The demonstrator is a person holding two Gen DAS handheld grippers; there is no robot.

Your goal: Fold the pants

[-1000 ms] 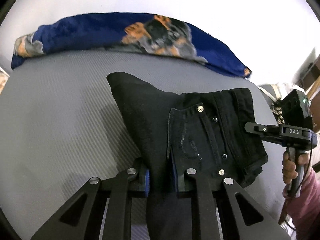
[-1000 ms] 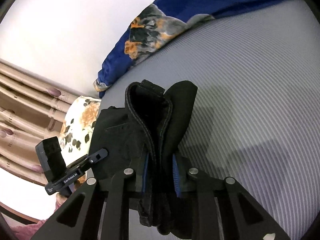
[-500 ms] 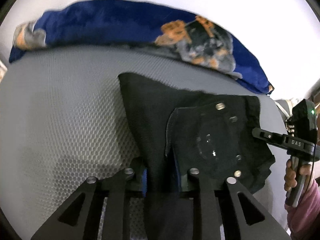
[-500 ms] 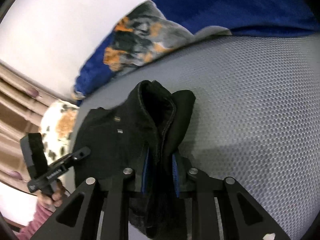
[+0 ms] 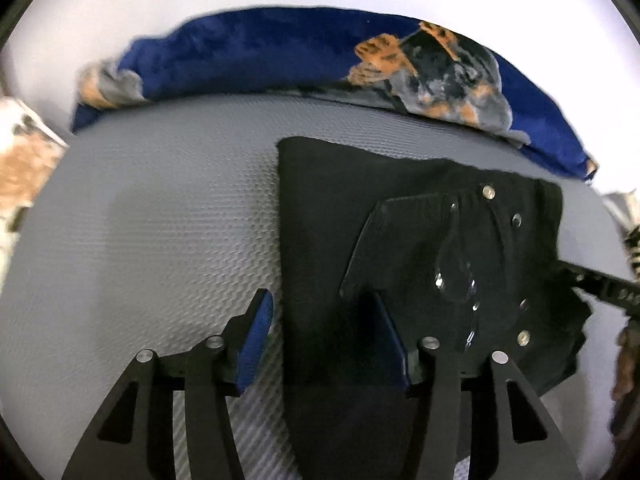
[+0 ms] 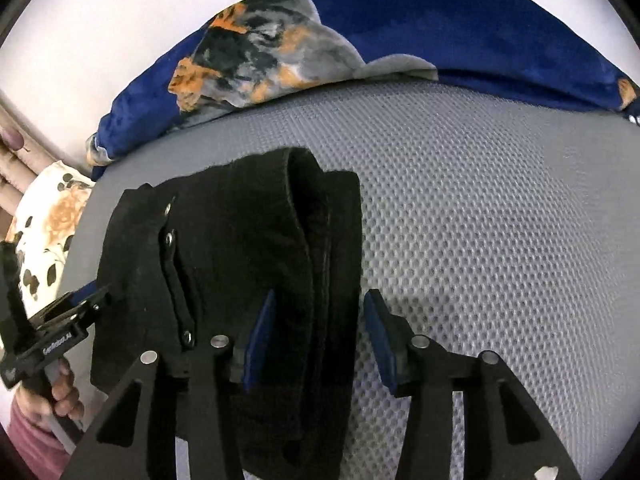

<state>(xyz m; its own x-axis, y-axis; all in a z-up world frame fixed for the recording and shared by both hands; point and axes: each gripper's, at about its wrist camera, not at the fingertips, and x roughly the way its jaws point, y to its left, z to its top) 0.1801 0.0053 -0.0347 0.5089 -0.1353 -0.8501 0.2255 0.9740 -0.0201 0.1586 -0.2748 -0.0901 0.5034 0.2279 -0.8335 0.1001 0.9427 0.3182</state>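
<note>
Black pants with silver rivets lie folded on the grey mesh bed surface. My left gripper is open, its blue-padded jaws spread either side of the pants' near edge. In the right wrist view the pants show a thick folded waistband. My right gripper is open too, its jaws standing apart around the cloth. Each gripper shows at the edge of the other's view: the right gripper and the left gripper.
A blue blanket with an orange and grey animal print lies along the far edge of the bed by the white wall. A floral pillow sits at the bed's end. Bare grey mesh spreads right of the pants.
Both grippers have opened and let go of the pants, which now lie lower and flatter on the bed. The views have moved closer to the surface.
</note>
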